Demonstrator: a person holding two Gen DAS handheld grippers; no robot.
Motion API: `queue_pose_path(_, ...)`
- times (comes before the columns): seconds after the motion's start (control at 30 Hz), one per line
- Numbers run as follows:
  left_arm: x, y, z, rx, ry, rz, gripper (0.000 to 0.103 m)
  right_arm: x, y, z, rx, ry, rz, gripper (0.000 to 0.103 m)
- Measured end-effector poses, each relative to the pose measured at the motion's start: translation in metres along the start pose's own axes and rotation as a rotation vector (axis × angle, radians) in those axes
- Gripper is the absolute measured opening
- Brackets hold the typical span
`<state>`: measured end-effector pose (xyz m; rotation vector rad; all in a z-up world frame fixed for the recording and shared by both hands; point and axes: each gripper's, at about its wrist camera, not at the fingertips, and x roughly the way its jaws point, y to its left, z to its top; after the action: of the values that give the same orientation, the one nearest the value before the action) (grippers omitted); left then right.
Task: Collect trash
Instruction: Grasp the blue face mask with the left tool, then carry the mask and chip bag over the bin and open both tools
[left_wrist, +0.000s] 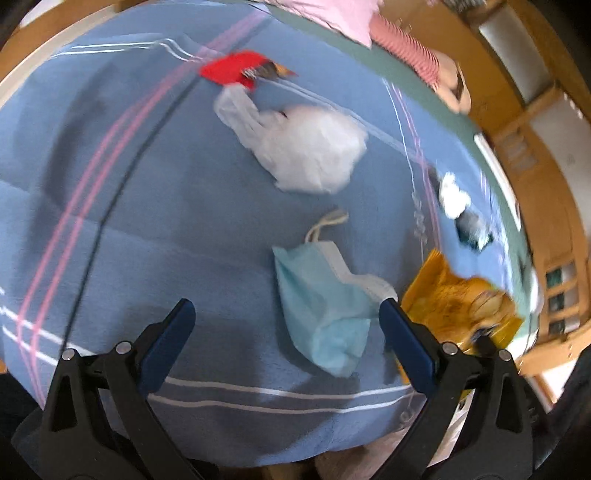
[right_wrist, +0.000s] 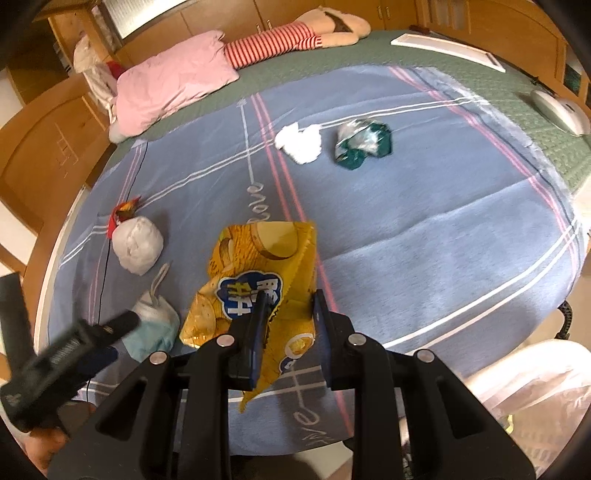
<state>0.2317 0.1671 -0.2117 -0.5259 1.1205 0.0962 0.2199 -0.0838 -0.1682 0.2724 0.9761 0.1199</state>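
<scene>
Right claw clamped on one chip bag; left claw apart above one mask; perhaps four other scraps.

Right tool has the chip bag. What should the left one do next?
Probably lower the left tool onto the blue face mask and close: its jaws stand open with the mask lying flat between them on the blanket, while the right tool holds the chip bag.

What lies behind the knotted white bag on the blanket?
A red wrapper peeks out behind the white bag, touching its handles; how far it extends underneath is hidden.
</scene>
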Motion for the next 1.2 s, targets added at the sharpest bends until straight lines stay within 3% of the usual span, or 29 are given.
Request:
queue_pose_path(0.13,0.008,-0.02,-0.007,0.15,0.014,0.072,0.081,-0.003,-0.005,0.0,-0.006,-0.005,-0.013,0.024)
queue_pose_path(0.33,0.012,-0.031,-0.016,0.245,0.038,0.023,0.035,0.002,-0.001,-0.003,-0.024,0.029,-0.003,0.023)
queue_pose_path(0.47,0.01,-0.031,-0.018,0.254,0.032,0.004,0.024,0.009,0.004,-0.009,-0.034,0.074,0.026,0.024)
queue_pose_path(0.5,0.009,-0.031,-0.018,0.252,0.028,0.004,0.023,0.013,0.005,-0.01,-0.034,0.09,0.034,0.03)
queue_pose_path(0.6,0.005,-0.029,-0.018,0.234,0.012,0.006,0.016,0.021,0.009,-0.012,-0.034,0.121,0.029,0.063)
queue_pose_path(0.7,-0.003,-0.024,-0.014,0.205,-0.018,0.008,0.012,0.026,0.013,-0.013,-0.03,0.13,0.054,0.065)
queue_pose_path(0.77,-0.011,-0.019,-0.012,0.185,-0.058,0.013,0.01,0.028,0.018,-0.014,-0.038,0.138,0.081,0.047)
queue_pose_path(0.83,-0.02,-0.016,-0.01,0.169,-0.1,0.007,0.01,0.028,0.021,-0.015,-0.055,0.139,0.086,0.011)
queue_pose_path(0.87,-0.023,-0.015,-0.009,0.163,-0.117,0.003,0.01,0.027,0.021,-0.014,-0.054,0.137,0.097,0.003)
queue_pose_path(1.0,-0.041,-0.01,-0.008,0.143,-0.196,-0.027,0.01,0.011,0.018,-0.009,-0.046,0.079,0.117,0.002)
queue_pose_path(1.2,-0.053,-0.01,-0.012,0.156,-0.227,-0.055,0.01,-0.024,0.005,0.007,-0.025,-0.018,0.137,0.002)
